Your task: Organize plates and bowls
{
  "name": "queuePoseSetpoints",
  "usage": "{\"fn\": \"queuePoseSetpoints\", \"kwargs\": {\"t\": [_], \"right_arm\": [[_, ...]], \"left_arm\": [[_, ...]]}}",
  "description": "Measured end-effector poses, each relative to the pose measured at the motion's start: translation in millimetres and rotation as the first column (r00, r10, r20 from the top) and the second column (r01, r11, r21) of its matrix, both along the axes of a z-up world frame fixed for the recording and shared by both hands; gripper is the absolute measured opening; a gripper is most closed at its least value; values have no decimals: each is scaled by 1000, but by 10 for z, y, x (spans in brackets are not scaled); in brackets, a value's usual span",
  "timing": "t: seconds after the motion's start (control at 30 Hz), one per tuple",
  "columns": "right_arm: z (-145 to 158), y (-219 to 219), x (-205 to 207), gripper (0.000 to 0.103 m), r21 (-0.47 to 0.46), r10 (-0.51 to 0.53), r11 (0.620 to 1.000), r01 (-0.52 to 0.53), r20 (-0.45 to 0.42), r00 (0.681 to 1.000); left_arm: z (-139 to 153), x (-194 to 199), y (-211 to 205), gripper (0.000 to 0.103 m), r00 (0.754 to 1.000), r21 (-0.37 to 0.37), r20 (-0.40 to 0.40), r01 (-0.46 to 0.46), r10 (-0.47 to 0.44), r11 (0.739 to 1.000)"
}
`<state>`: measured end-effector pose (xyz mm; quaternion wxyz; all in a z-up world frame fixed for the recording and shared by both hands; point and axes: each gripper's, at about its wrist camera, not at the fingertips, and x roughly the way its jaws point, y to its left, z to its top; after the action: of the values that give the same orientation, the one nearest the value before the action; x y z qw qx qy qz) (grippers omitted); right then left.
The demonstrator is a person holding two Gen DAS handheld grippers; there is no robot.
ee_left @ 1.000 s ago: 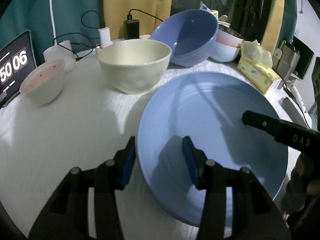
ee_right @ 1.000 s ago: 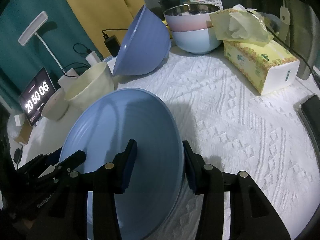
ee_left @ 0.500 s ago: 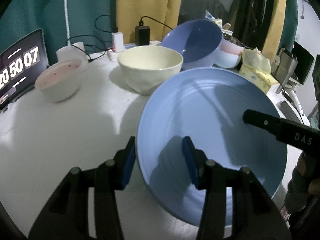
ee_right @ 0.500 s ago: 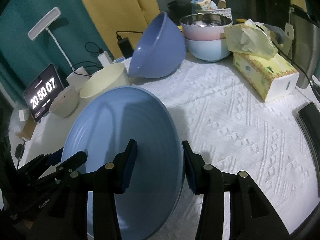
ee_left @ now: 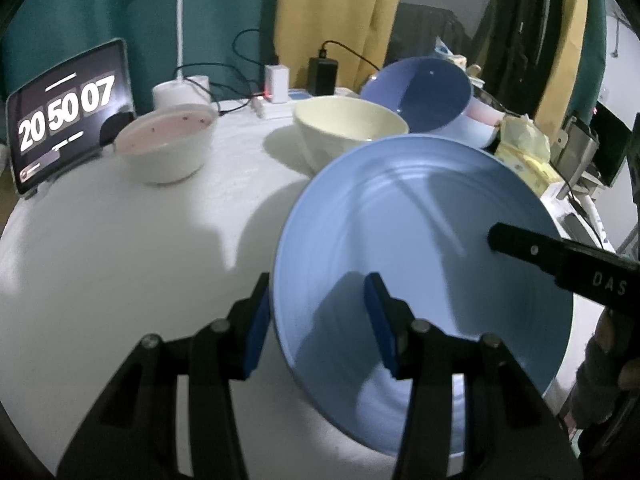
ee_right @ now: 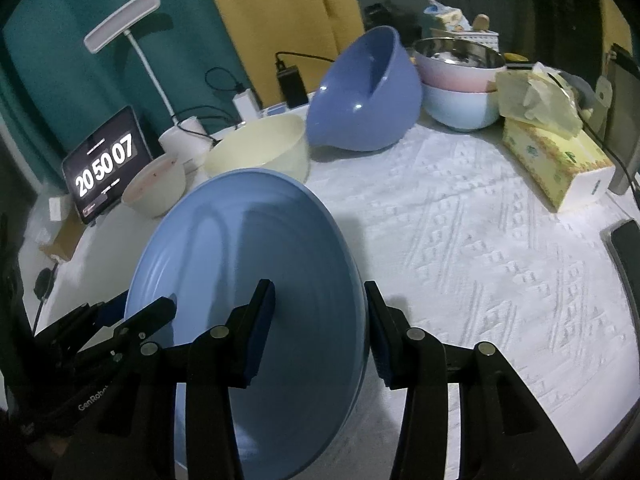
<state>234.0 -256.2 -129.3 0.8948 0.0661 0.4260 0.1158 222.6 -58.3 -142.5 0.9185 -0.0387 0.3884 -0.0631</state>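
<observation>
Two hand-held grippers grasp one large light-blue plate (ee_left: 420,248) from opposite sides, holding it tilted above a surface (ee_right: 480,248) covered with a white textured cloth. The left hand-held gripper (ee_left: 316,312) straddles the plate's left rim, one blue-padded finger outside the edge and one over the inner face. The right hand-held gripper (ee_right: 320,320) straddles the opposite rim the same way (from the left camera, only one of its black fingers shows, reaching in over the plate). Behind the plate stands a cream bowl (ee_left: 350,132), upright. To its left sits a small white bowl (ee_left: 164,148) with a pinkish inside. A big purple-blue bowl (ee_right: 364,96) lies tipped on its side, leaning against a stack of two bowls (ee_right: 460,92), pink on pale blue. A yellow tissue box (ee_right: 556,160) rests to the right of that stack. At the far left a tablet (ee_left: 68,116) shows clock digits, beside a white desk lamp (ee_right: 132,32).
</observation>
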Motion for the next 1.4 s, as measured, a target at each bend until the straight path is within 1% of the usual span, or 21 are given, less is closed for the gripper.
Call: {"fn": "queuePoseSetpoints", "kwargs": {"t": [0.23,0.5,0.9,1.03,1.07,1.13,1.17,1.23,1.4], "right_arm": [[19,290,13,47,-13,41,999,-41,-1,999],[0,675,69,47,-30,100,995,-100,-17,995],[-66,1140,147,47,-47,160,986,-162,-42,986],[-138,1304,158,47,-67,181,980,-185,-59,982],[-155,1332,165,46,-58,184,980,-188,-66,981],[-176,1390,183,41,-64,179,981,-184,-67,982],[-193,1417,195,39,-73,181,980,-186,-71,981],[-234,1459,235,39,-68,181,980,-187,-90,979],[-310,1520,288,39,-62,180,980,-188,-107,978]], "left_arm": [[-3,-77,304,47,999,-13,3,-40,40,999],[-44,-111,656,47,996,-27,-12,-90,90,996],[-70,-146,1086,47,988,-41,-11,-153,152,987],[-33,-186,1210,47,984,-32,14,-177,178,984],[-23,-190,1239,47,983,-25,23,-184,184,983],[-34,-174,1278,47,981,-5,24,-190,190,982],[-48,-165,1310,47,980,-8,19,-197,197,980],[-67,-161,1363,47,980,-21,12,-197,198,980],[-126,-140,1429,47,979,-12,-11,-203,203,979]]}}
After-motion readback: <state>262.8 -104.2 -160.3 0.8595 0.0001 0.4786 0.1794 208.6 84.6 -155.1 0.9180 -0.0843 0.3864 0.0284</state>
